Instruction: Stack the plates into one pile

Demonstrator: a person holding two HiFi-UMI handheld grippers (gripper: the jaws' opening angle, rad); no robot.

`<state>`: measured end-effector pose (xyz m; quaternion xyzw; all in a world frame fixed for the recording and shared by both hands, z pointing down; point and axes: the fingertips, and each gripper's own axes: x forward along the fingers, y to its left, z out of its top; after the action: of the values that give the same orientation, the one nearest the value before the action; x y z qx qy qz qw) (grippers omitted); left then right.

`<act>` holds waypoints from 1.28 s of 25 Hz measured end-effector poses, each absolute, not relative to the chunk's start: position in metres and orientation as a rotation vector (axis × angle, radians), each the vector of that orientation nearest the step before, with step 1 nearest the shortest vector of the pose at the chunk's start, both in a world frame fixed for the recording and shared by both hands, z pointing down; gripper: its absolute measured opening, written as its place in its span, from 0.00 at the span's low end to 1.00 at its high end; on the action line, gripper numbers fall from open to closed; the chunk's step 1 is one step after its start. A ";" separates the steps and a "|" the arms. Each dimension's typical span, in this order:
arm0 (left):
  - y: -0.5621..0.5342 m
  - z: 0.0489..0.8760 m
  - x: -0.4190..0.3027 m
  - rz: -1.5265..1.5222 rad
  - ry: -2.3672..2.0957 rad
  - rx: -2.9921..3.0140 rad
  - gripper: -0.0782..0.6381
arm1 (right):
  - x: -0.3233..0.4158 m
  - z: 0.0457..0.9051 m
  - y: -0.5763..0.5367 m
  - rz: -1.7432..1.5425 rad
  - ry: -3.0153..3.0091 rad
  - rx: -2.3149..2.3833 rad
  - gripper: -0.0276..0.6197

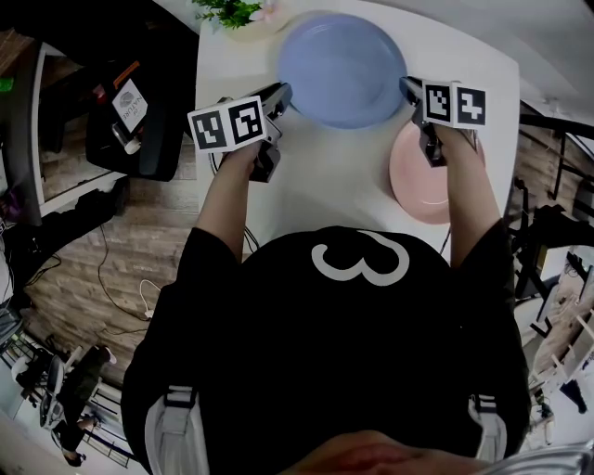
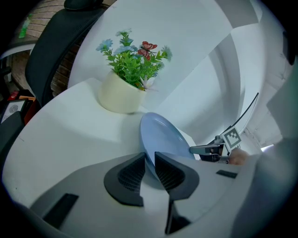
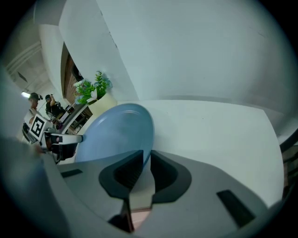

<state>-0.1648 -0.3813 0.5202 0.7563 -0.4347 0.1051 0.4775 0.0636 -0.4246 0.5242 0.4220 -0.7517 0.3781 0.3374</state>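
A blue plate [image 1: 342, 70] lies at the far middle of the white table [image 1: 334, 190]. My left gripper [image 1: 283, 95] is shut on its left rim; in the left gripper view the blue plate [image 2: 163, 137] runs edge-on between the pads of the left gripper [image 2: 150, 165]. On the opposite side my right gripper [image 1: 406, 88] grips the right rim, and in the right gripper view the rim of the blue plate [image 3: 116, 132] sits pinched inside the right gripper [image 3: 146, 167]. A pink plate [image 1: 418, 176] rests on the table under my right forearm, nearer to me.
A cream pot with a green plant [image 1: 243, 14] stands at the table's far left corner, close behind the blue plate. A black chair [image 1: 139, 121] is beside the table's left edge. The table's right edge runs just past the pink plate.
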 end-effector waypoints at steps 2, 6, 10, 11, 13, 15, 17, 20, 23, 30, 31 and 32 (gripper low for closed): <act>-0.381 0.520 -0.165 0.261 -1.062 1.848 0.19 | 0.064 0.525 -0.424 0.983 -1.959 1.096 0.14; -0.382 0.520 -0.165 0.272 -1.072 1.843 0.19 | 0.064 0.524 -0.424 0.978 -1.969 1.093 0.14; -0.380 0.520 -0.167 0.295 -1.087 1.834 0.19 | 0.062 0.523 -0.424 0.965 -1.982 1.083 0.14; -0.379 0.520 -0.167 0.303 -1.091 1.833 0.19 | 0.061 0.523 -0.424 0.966 -1.987 1.080 0.14; -0.376 0.520 -0.167 0.321 -1.101 1.830 0.19 | 0.061 0.522 -0.422 0.974 -1.999 1.076 0.13; -0.373 0.519 -0.166 0.326 -1.110 1.824 0.19 | 0.061 0.521 -0.419 0.981 -2.013 1.075 0.13; -0.371 0.516 -0.167 0.319 -1.119 1.821 0.19 | 0.061 0.520 -0.418 0.985 -2.026 1.076 0.13; -0.368 0.510 -0.167 0.317 -1.138 1.827 0.19 | 0.061 0.515 -0.415 0.982 -2.050 1.081 0.13; -0.360 0.502 -0.165 0.319 -1.154 1.831 0.19 | 0.063 0.508 -0.408 0.974 -2.070 1.080 0.13; -0.336 0.467 -0.142 0.317 -1.199 1.881 0.19 | 0.087 0.483 -0.381 0.972 -2.131 1.088 0.13; -0.332 0.462 -0.138 0.317 -1.204 1.888 0.19 | 0.090 0.478 -0.377 0.971 -2.141 1.090 0.13; -0.330 0.458 -0.137 0.315 -1.207 1.893 0.19 | 0.092 0.474 -0.376 0.970 -2.150 1.094 0.13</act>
<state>-0.1368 -0.3303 0.4582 0.7564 -0.4823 0.1257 0.4236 0.0918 -0.3756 0.4740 0.4054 -0.7967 0.3597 0.2676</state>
